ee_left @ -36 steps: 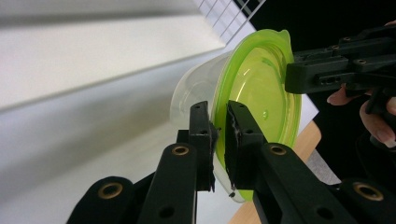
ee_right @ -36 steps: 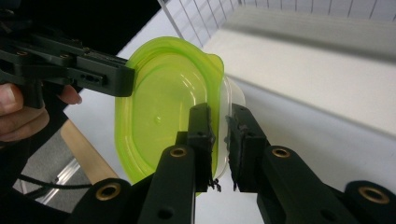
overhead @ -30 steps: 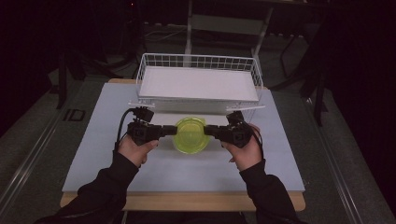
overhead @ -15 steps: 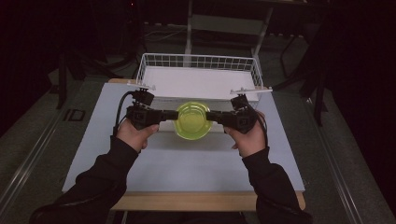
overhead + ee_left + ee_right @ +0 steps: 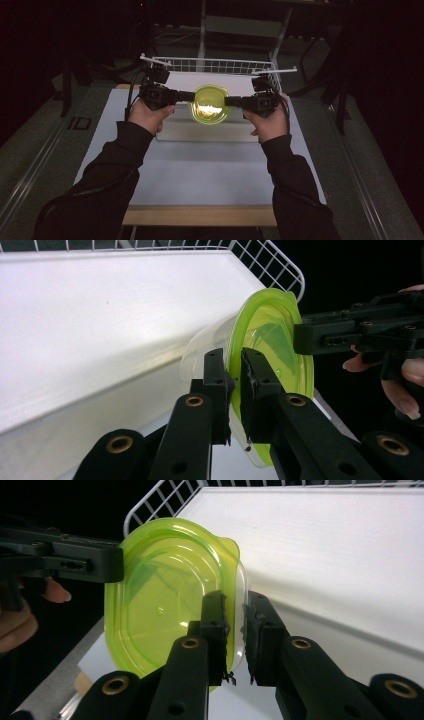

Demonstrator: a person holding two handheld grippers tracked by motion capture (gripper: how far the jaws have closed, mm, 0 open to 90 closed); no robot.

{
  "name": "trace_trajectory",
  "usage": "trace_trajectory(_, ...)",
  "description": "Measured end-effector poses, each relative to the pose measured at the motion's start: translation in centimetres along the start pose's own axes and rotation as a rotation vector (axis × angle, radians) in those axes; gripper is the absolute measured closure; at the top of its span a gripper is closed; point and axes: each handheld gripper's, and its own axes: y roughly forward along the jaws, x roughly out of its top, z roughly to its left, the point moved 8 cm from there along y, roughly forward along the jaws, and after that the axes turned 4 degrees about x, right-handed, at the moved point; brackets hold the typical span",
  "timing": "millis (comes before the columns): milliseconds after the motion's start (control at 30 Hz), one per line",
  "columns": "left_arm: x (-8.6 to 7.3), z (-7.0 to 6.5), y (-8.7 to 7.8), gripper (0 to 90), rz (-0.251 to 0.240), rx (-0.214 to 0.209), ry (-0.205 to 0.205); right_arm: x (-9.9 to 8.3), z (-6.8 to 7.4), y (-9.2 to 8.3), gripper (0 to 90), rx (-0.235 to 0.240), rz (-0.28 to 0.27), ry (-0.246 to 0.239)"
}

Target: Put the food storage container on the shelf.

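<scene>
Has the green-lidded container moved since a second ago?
Yes. The green-lidded container, clamped between the left gripper and the right gripper, has gone up and forward, from over the bare table toward the wire basket.

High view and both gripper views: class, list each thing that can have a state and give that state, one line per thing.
Green-lidded container: lid on, lifted off the table, held level between the two grippers, in front of the basket.
Left gripper: shut on the container's rim.
Right gripper: shut on the opposite rim.
Wire basket: upright at the table's far edge, its white floor bare.
Table: covered by a white sheet.
</scene>
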Motion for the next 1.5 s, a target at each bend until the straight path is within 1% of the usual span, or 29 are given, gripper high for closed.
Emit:
trace_trajectory(67, 0.6, 0.2, 0.4, 83.4, 0.008, 0.003, 0.0, 0.5, -0.4, 0.1, 79.8, -0.014, -0.001, 0.004)
trace_trajectory(133, 1.2, 0.4, 0.7, 83.4, 0.006, 0.015, -0.005, 1.0, -0.7, 0.4, 79.8, -0.023, 0.001, 0.01)
trace_trajectory(200, 1.9, 0.7, 1.0, 83.3, 0.003, 0.025, 0.001, 1.6, -1.1, 0.6, 79.8, -0.036, 0.002, 0.018)
trace_trajectory(267, 2.4, 1.0, 1.4, 83.3, 0.005, 0.03, -0.004, 2.2, -1.6, 0.9, 79.8, -0.035, 0.004, 0.034)
trace_trajectory(367, 3.1, 1.5, 2.1, 83.3, 0.007, 0.032, -0.011, 2.9, -2.1, 1.3, 79.7, -0.052, 0.011, 0.047)
trace_trajectory(433, 3.4, 1.7, 2.3, 83.2, -0.004, 0.033, -0.015, 3.1, -2.3, 1.4, 79.7, -0.057, 0.014, 0.047)
trace_trajectory(467, 3.9, 1.9, 2.7, 83.2, -0.006, 0.037, -0.009, 3.4, -2.5, 1.5, 79.6, -0.062, 0.01, 0.051)
trace_trajectory(500, 4.1, 2.0, 2.9, 83.1, -0.011, 0.037, -0.013, 3.9, -2.9, 1.6, 79.5, -0.076, 0.013, 0.058)
trace_trajectory(567, 4.4, 2.4, 3.4, 82.9, -0.015, 0.039, -0.02, 4.3, -3.1, 1.7, 79.4, -0.092, 0.012, 0.062)
trace_trajectory(600, 4.4, 2.6, 3.6, 82.8, -0.007, 0.035, -0.03, 4.5, -3.2, 1.8, 79.4, -0.092, 0.014, 0.068)
trace_trajectory(633, 4.5, 2.8, 3.8, 82.7, -0.013, 0.038, -0.032, 4.6, -3.3, 1.8, 79.5, -0.095, 0.01, 0.072)
trace_trajectory(667, 4.5, 2.9, 4.0, 82.7, -0.016, 0.044, -0.029, 4.7, -3.3, 1.9, 79.5, -0.099, 0.008, 0.072)
trace_trajectory(733, 4.5, 3.2, 4.5, 82.4, -0.004, 0.059, -0.026, 4.8, -3.6, 2.1, 79.6, -0.106, 0.002, 0.081)
trace_trajectory(767, 4.5, 3.4, 4.7, 82.4, 0.001, 0.063, -0.029, 4.9, -3.8, 2.3, 79.6, -0.099, 0.003, 0.096)
trace_trajectory(800, 4.6, 3.5, 4.9, 82.3, -0.009, 0.064, -0.031, 4.9, -4.0, 2.4, 79.7, -0.093, -0.003, 0.112)
trace_trajectory(867, 4.5, 3.7, 5.4, 82.3, 0.003, 0.078, -0.028, 4.8, -4.3, 2.7, 79.6, -0.109, -0.003, 0.109)
trace_trajectory(900, 4.5, 3.9, 5.6, 82.2, -0.002, 0.084, -0.022, 4.7, -4.5, 2.9, 79.6, -0.112, 0.0, 0.114)
trace_trajectory(967, 4.6, 4.2, 5.9, 82.2, -0.018, 0.077, -0.043, 4.7, -4.9, 3.2, 79.5, -0.109, -0.004, 0.13)
trace_trajectory(1033, 4.7, 4.5, 6.2, 81.9, -0.022, 0.086, -0.044, 4.8, -5.0, 3.4, 79.1, -0.112, -0.009, 0.136)
trace_trajectory(1100, 4.8, 4.8, 6.5, 80.9, -0.026, 0.093, -0.049, 5.0, -5.0, 3.5, 77.9, -0.123, -0.012, 0.128)
trace_trajectory(1233, 4.9, 5.2, 7.0, 78.8, -0.032, 0.105, -0.053, 5.2, -5.0, 3.8, 74.0, -0.126, -0.012, 0.123)
trace_trajectory(1267, 4.8, 5.4, 7.3, 78.8, -0.036, 0.114, -0.049, 5.2, -5.1, 3.9, 72.8, -0.134, -0.003, 0.119)
trace_trajectory(1300, 4.8, 5.4, 7.3, 75.4, -0.041, 0.103, -0.049, 5.1, -5.4, 4.2, 70.0, -0.131, 0.004, 0.128)
trace_trajectory(1333, 4.8, 5.4, 7.4, 72.9, -0.044, 0.102, -0.043, 5.0, -5.5, 4.3, 69.3, -0.135, 0.004, 0.13)
trace_trajectory(1367, 4.9, 5.5, 7.4, 70.7, -0.048, 0.107, -0.038, 5.0, -5.7, 4.4, 67.5, -0.128, -0.002, 0.133)
trace_trajectory(1400, 5.0, 5.5, 7.3, 66.8, -0.052, 0.103, -0.036, 5.0, -5.8, 4.4, 64.2, -0.124, -0.01, 0.139)
trace_trajectory(1433, 5.0, 5.4, 7.2, 65.0, -0.06, 0.098, -0.038, 5.0, -5.9, 4.4, 63.6, -0.123, -0.013, 0.14)
trace_trajectory(1467, 5.1, 5.3, 7.1, 64.6, -0.063, 0.1, -0.026, 5.0, -5.9, 4.4, 60.3, -0.12, -0.013, 0.142)
trace_trajectory(1500, 5.2, 5.3, 6.9, 61.1, -0.071, 0.116, -0.009, 5.0, -5.9, 4.3, 57.7, -0.123, -0.015, 0.137)
